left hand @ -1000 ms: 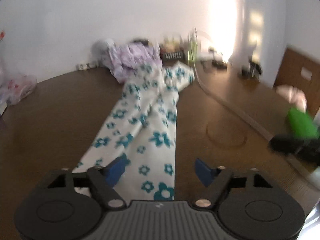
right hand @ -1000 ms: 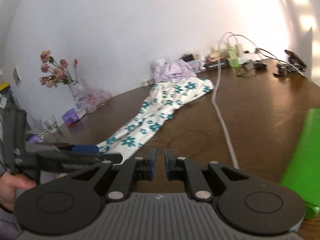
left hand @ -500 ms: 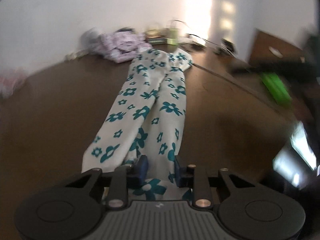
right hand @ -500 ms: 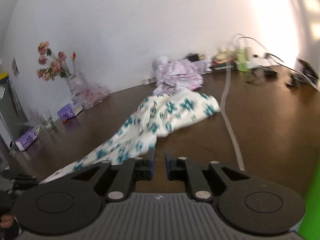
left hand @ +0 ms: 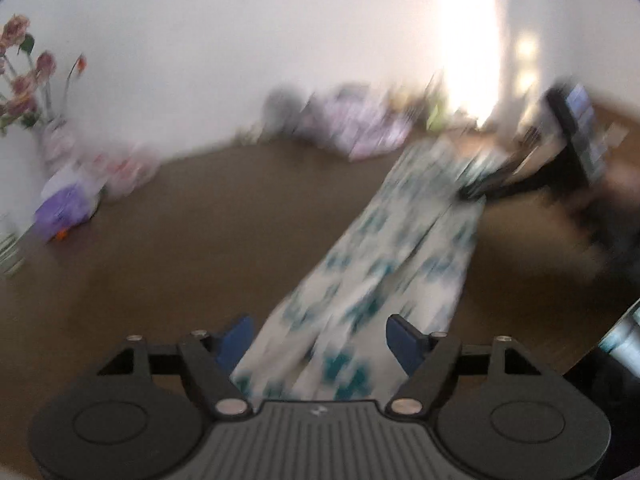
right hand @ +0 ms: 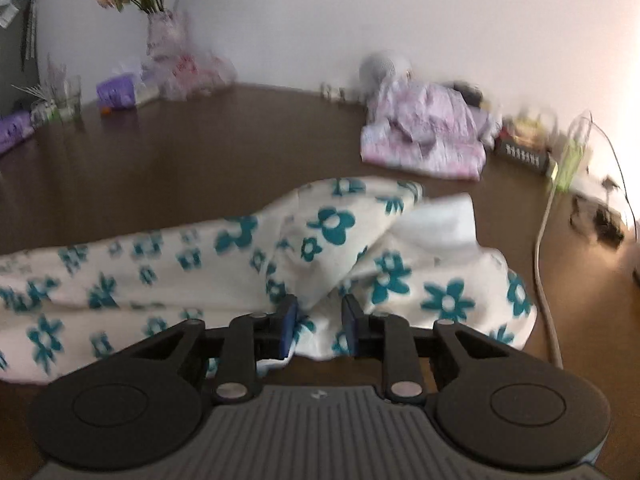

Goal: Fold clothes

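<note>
White trousers with teal flowers (left hand: 392, 264) lie stretched across the brown table (left hand: 180, 240). My left gripper (left hand: 318, 332) straddles their near hem. Its jaws are opening and the pads stand clear of the cloth on both sides. At the far end the right gripper (left hand: 466, 194) shows as a dark blur on the cloth. In the right wrist view the trousers (right hand: 200, 256) are bunched up at that end. My right gripper (right hand: 320, 312) is narrowly shut on a raised fold there.
A crumpled lilac garment (right hand: 424, 136) lies by the wall behind the trousers. A white cable (right hand: 544, 240) and a power strip (right hand: 524, 154) are at the right. A vase of flowers (right hand: 160, 36) and a purple packet (right hand: 116, 94) stand at the back left.
The left jaws closed on the hem half a second ago and have now spread wide; that view swung left. The right gripper moved onto the trousers' far end and took a fold.
</note>
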Tool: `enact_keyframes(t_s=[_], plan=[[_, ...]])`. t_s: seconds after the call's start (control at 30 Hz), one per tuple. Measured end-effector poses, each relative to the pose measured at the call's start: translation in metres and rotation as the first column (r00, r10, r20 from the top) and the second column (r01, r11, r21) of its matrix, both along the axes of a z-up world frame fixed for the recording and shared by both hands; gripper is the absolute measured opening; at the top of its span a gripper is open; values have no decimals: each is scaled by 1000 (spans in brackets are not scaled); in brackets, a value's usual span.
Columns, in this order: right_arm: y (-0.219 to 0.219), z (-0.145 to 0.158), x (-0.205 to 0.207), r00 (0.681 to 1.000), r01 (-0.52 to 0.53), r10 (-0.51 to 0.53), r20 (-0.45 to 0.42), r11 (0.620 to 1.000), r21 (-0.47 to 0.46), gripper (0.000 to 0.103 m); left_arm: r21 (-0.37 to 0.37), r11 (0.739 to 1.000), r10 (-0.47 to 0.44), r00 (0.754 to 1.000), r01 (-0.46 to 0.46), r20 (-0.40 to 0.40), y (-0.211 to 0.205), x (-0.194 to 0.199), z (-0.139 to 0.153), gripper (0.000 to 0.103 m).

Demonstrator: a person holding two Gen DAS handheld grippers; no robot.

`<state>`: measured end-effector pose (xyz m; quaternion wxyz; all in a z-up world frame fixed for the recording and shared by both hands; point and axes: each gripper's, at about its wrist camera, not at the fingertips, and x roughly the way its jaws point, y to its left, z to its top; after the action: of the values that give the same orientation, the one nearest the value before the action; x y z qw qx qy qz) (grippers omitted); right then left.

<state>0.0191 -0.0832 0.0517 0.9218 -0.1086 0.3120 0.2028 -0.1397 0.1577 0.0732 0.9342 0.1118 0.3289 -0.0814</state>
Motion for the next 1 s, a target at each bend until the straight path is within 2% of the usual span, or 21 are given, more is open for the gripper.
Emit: enact_keyframes(t_s=[0.1, 0.2, 0.33, 0.4, 0.5, 0.6, 0.67, 0.7, 0.73, 0.77, 0.87, 0.9, 0.93, 0.97, 1.0], plan=[[-6, -2, -10, 1000, 8, -8, 2, 1000, -18, 25, 25, 1000, 20, 999, -19, -45, -2, -4, -13, 71], [-16, -2, -19, 1000, 13, -13, -3, 1000, -26, 25, 49, 999, 16, 999, -13, -52, -1, -5, -16, 72], [-29, -3, -45, 999, 32, -31, 10, 998, -56, 25, 115, 992, -52, 997, 58, -58, 3, 9, -17, 77], [-33, -4, -62, 999, 36, -34, 24, 996, -87, 25, 145, 984, -98, 993, 106, -61, 8, 27, -19, 81], [-32, -3, -87, 1000, 6, -3, 18, 988, -152, 24, 184, 975, -111, 991, 123, -73, 13, 58, -19, 81], [-31, -1, -110, 998, -65, 63, -17, 982, -174, 20, 296, 949, -106, 994, 113, -40, 9, 85, -21, 81], [-38, 7, -115, 993, -112, 107, -45, 989, -101, 21, 359, 931, -73, 997, 74, -17, 7, 101, -23, 77], [-41, 12, -117, 990, -133, 129, -58, 989, -61, 21, 374, 926, -53, 999, 54, -15, 6, 106, -21, 66], [-49, 19, -118, 990, -138, 138, -33, 990, -15, 21, 362, 931, -43, 999, 45, -13, 6, 106, -17, 56], [-56, 28, -120, 990, -141, 141, 1, 989, 33, 22, 324, 945, -39, 999, 38, -2, 9, 103, -9, 55], [-86, 52, -109, 991, -108, 93, 91, 979, 171, 24, 177, 984, -10, 996, -7, 91, 27, 79, 16, 68], [-93, 55, -100, 992, -87, 66, 110, 976, 199, 25, 117, 992, 37, 994, -49, 105, 35, 72, 21, 71], [-100, 58, -90, 991, -66, 37, 127, 972, 224, 27, 45, 992, 115, 989, -120, 98, 42, 67, 22, 71], [-102, 55, -77, 992, -34, 8, 125, 977, 212, 30, -27, 981, 194, 977, -192, 84, 49, 62, 22, 71], [-102, 50, -63, 993, -1, -22, 119, 982, 191, 31, -98, 960, 271, 961, -264, 64, 56, 57, 22, 71]])
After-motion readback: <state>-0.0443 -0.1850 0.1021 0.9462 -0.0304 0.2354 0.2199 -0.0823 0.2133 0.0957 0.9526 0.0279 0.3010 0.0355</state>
